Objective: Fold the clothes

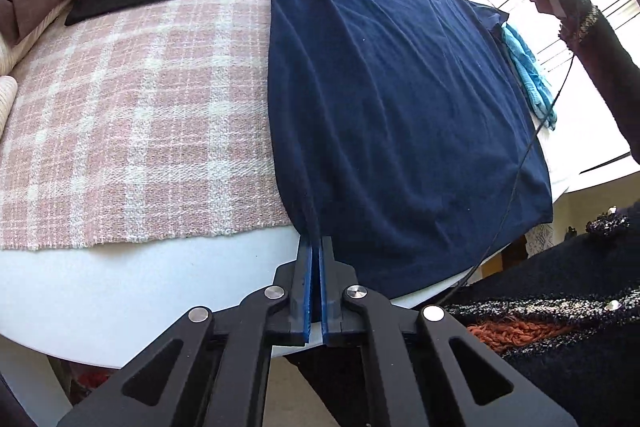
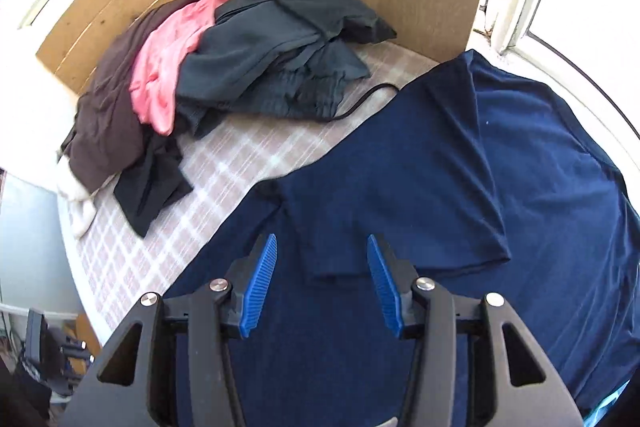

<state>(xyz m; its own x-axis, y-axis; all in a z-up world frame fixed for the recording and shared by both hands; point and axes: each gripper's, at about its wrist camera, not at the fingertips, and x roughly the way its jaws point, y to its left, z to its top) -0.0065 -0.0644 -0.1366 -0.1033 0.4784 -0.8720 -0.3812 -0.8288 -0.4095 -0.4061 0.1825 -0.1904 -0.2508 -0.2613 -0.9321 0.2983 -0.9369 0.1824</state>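
The left gripper (image 1: 316, 247) is pinched tight on the near hem corner of the navy shirt (image 1: 392, 99), which stretches away ahead of it over the plaid cloth (image 1: 140, 131). The right gripper (image 2: 322, 255) hangs half-open and empty above the shirt's folded sleeve (image 2: 400, 203), pads clear of the fabric.

A navy blue shirt (image 1: 400, 99) lies on a pink-and-white plaid cloth (image 1: 140, 131) over a white table (image 1: 120, 299), with brown (image 2: 108, 115), coral pink (image 2: 172, 67) and dark grey (image 2: 272, 55) clothes piled far left.
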